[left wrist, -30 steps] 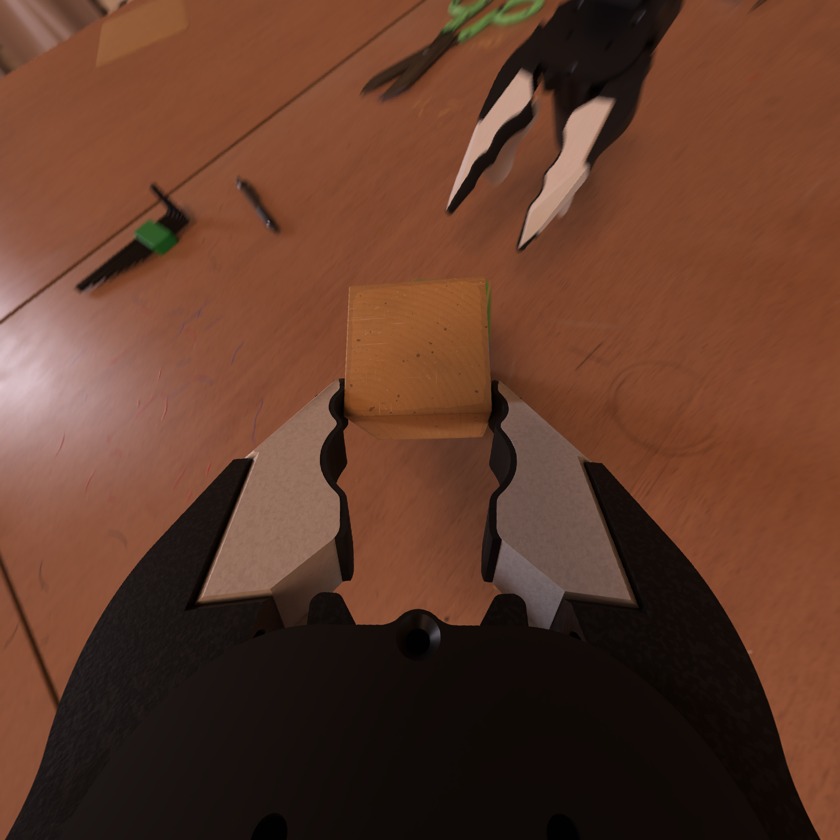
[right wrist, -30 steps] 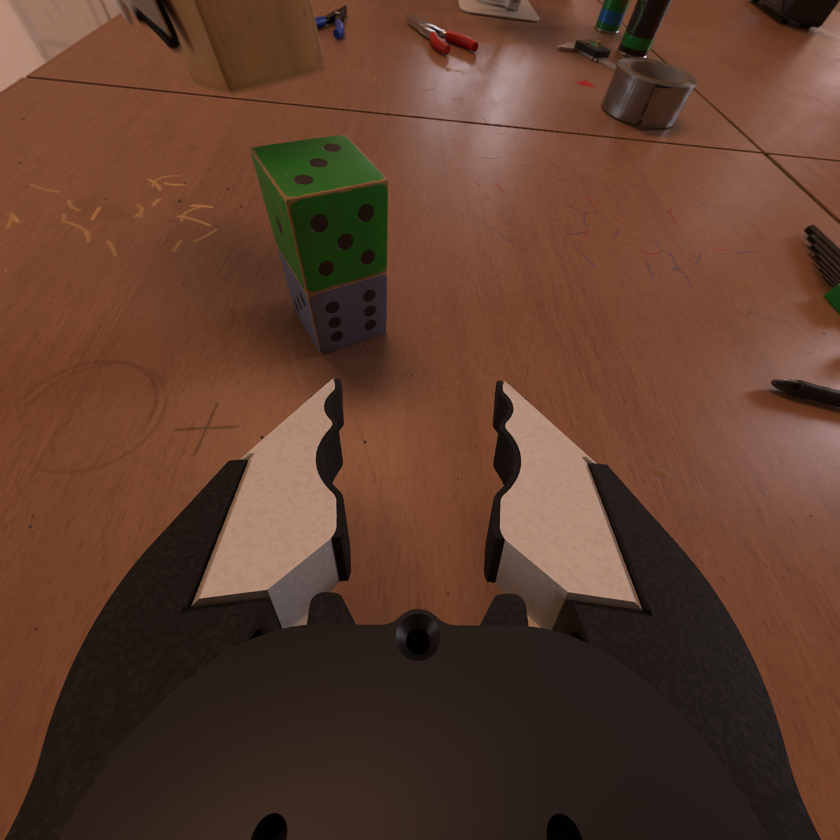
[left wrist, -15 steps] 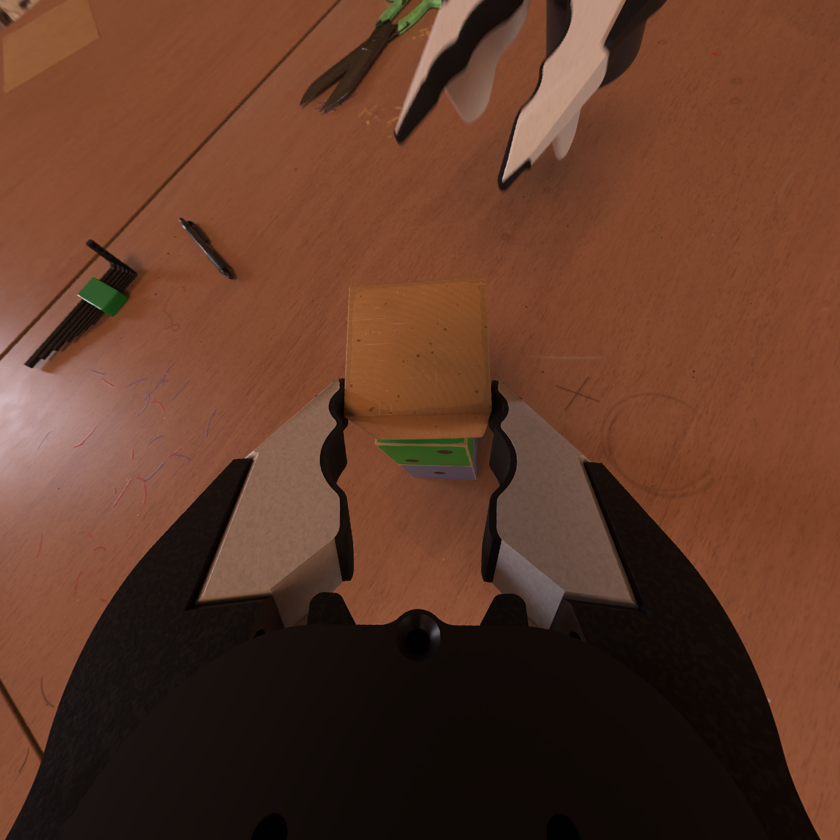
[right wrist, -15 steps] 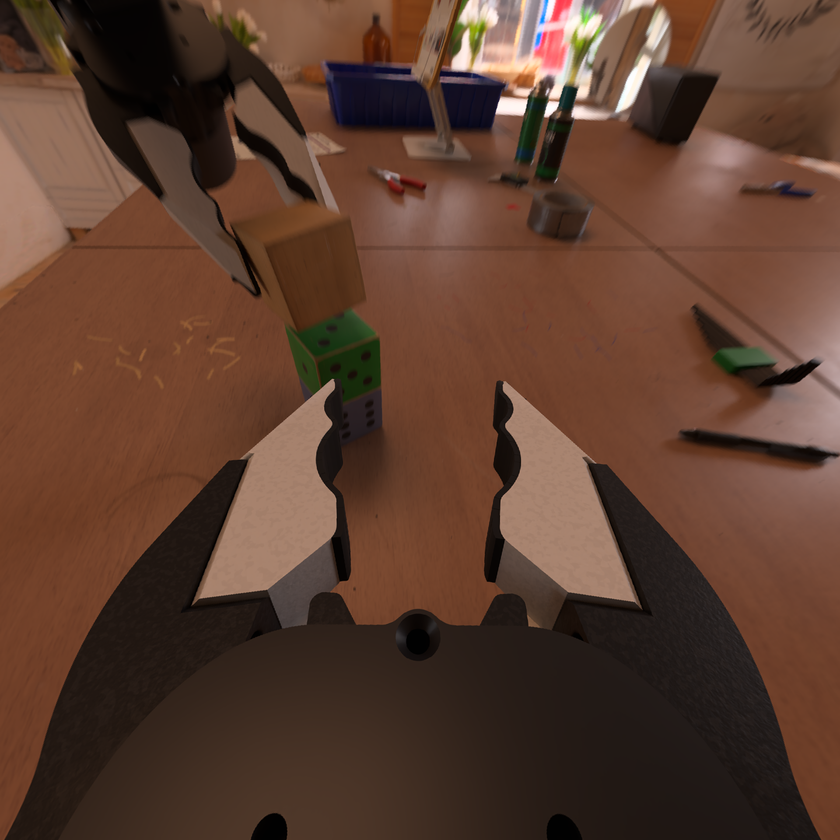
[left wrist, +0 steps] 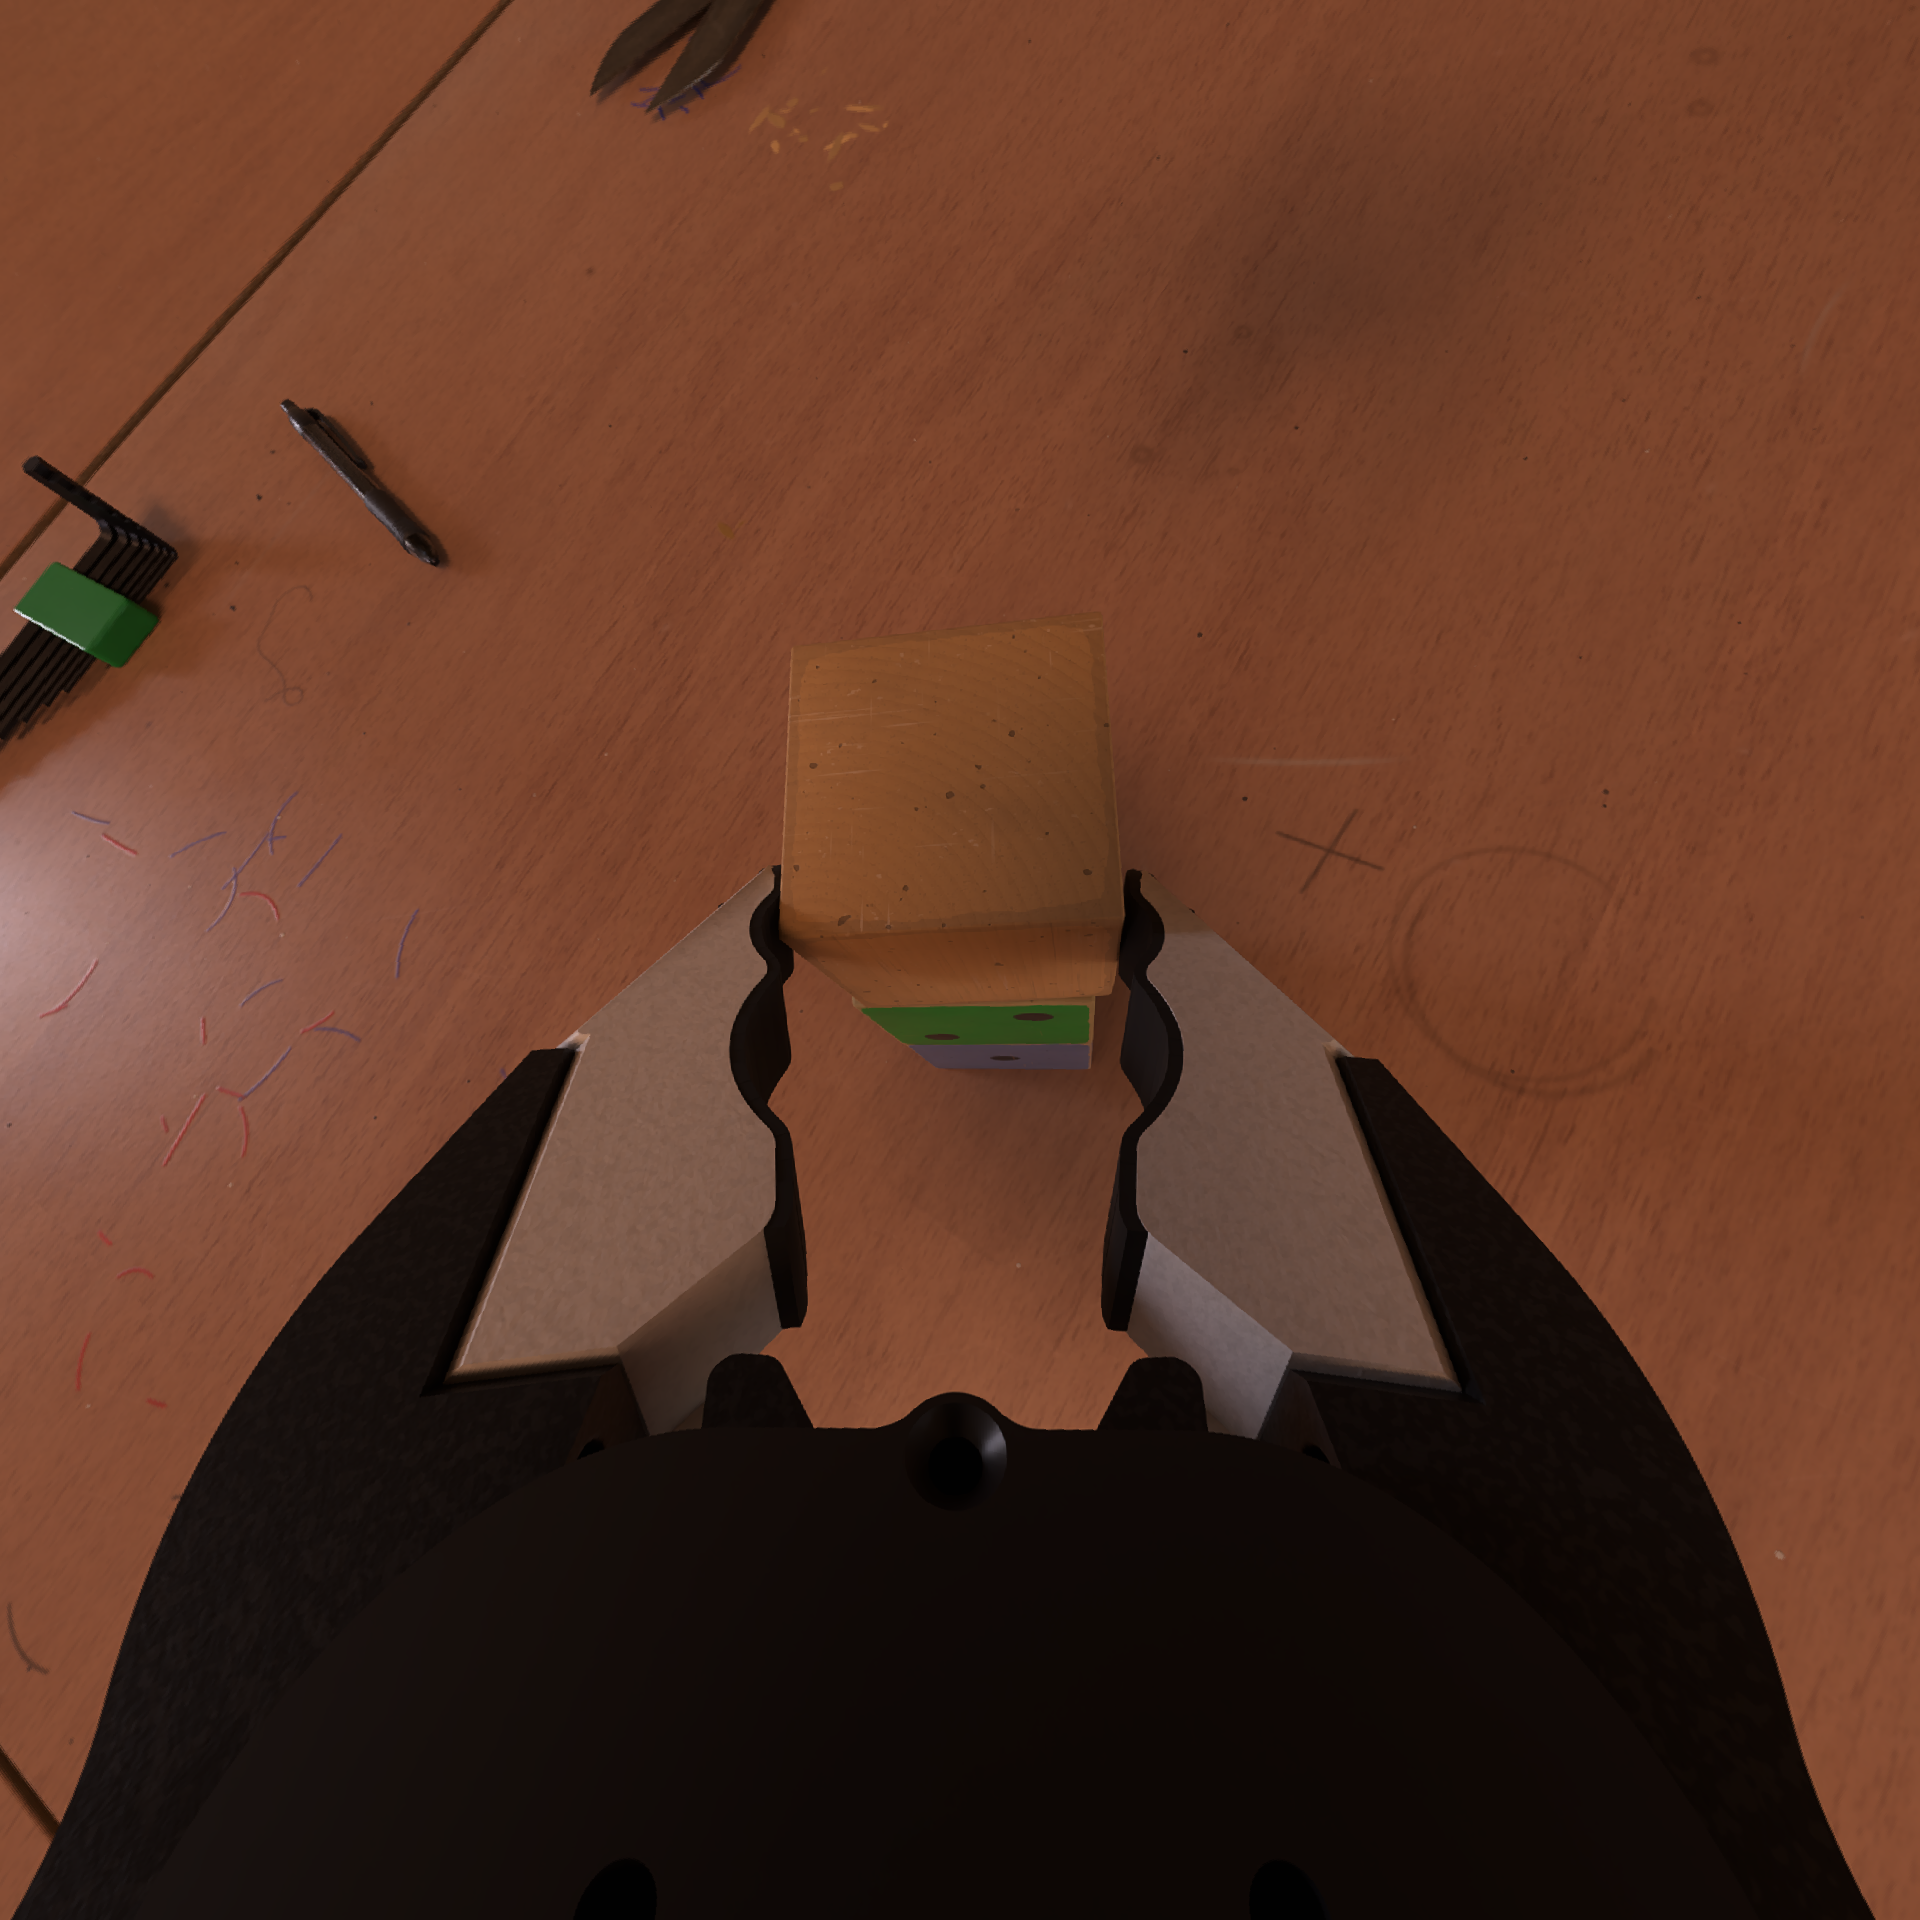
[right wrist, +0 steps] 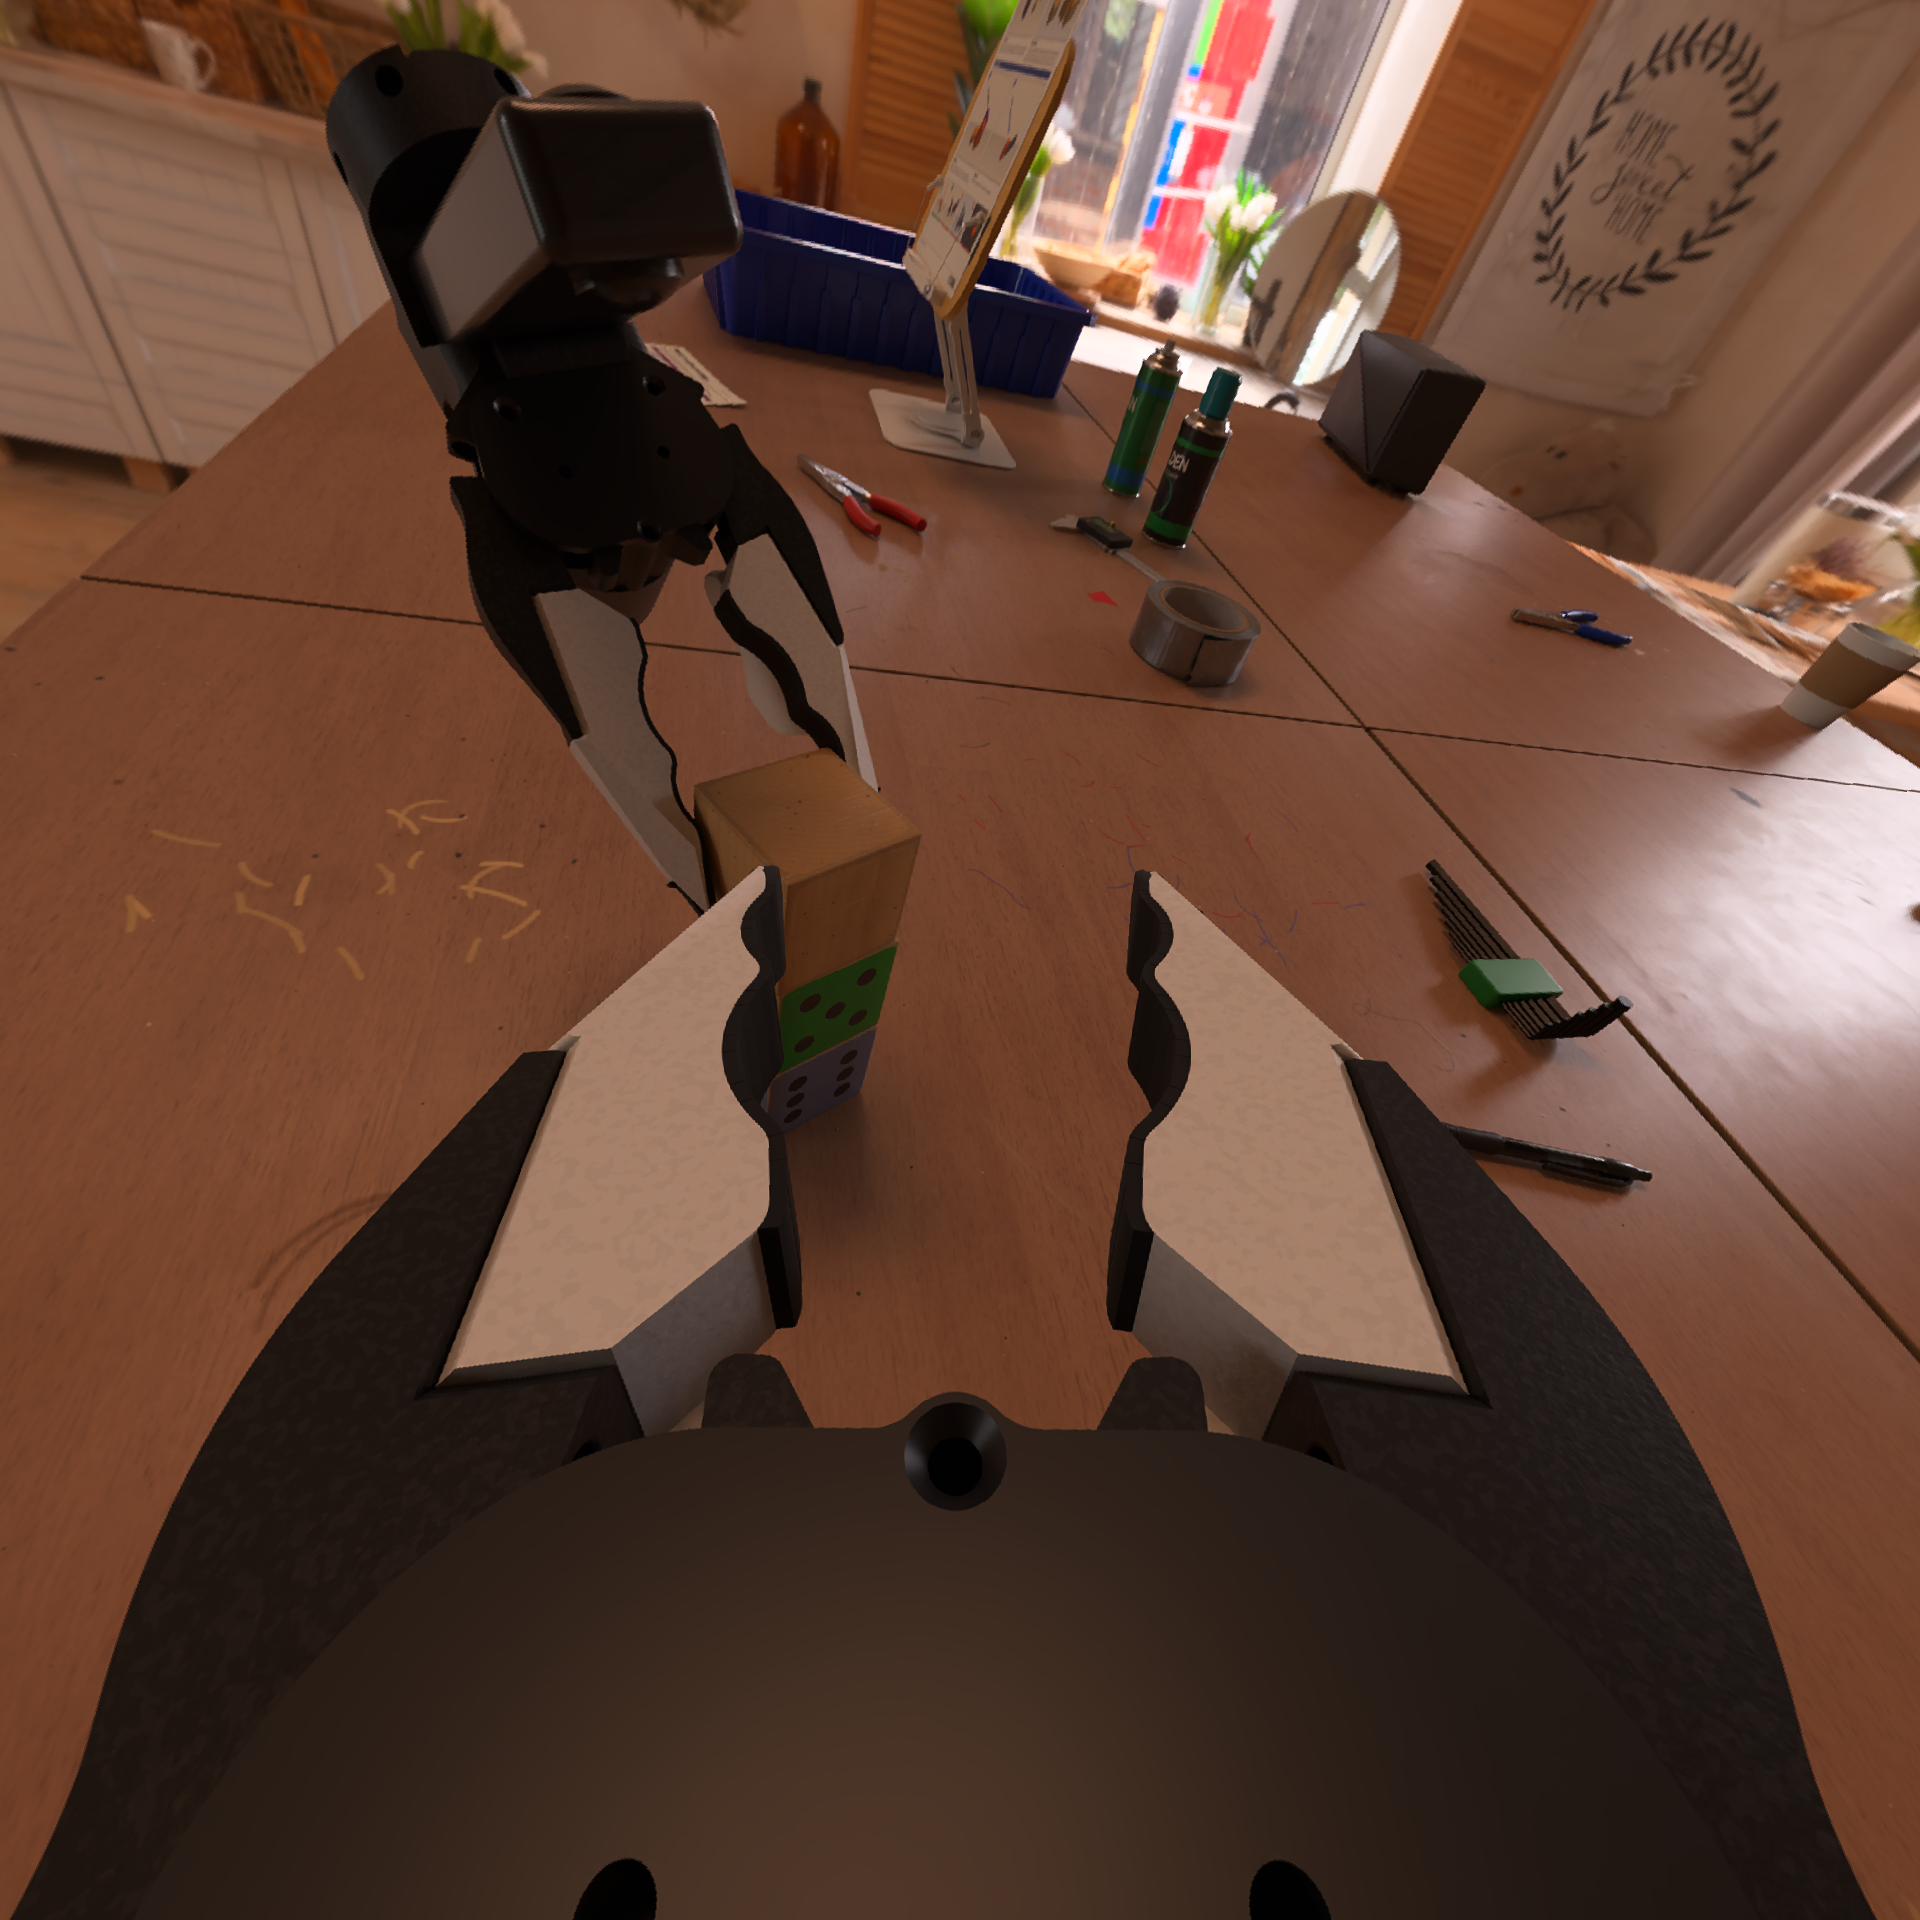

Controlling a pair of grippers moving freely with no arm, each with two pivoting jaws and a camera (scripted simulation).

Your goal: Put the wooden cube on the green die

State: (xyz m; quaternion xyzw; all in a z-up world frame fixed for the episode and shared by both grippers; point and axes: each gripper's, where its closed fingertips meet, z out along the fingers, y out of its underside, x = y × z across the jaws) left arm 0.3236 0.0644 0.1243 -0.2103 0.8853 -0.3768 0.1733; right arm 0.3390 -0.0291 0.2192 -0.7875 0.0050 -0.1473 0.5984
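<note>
Three blocks make the column you are building: a pale grey die (right wrist: 826, 1081) on the counter (right wrist: 1039, 1195), the green die (right wrist: 836, 1003) on top of it, and the wooden cube (right wrist: 821, 862) sitting at the very top. Your left claw (left wrist: 951, 914) grips the cube by two opposite side faces, fingertips only, which leaves its underside free to seat. From the right wrist view the cube's lower edge appears to meet the green die with no gap, though the right claw's finger (right wrist: 644, 1122) hides part of that joint, so you cannot be sure of full contact. From above, the cube covers nearly all of the green die; only a thin green strip and a sliver of grey peep out on the near side, which suggests it sits slightly far of centre.

Your right claw (right wrist: 951, 1039) is spread wide and empty, parked low just beside the column, probably to keep out of the way.

The placing looks all but done; releasing remains. Part the fingers evenly, since a dragging finger could slide the cube off or topple the narrow stack. The hex keys (right wrist: 1517, 982) and pen (right wrist: 1548, 1153) lie well apart.
</note>
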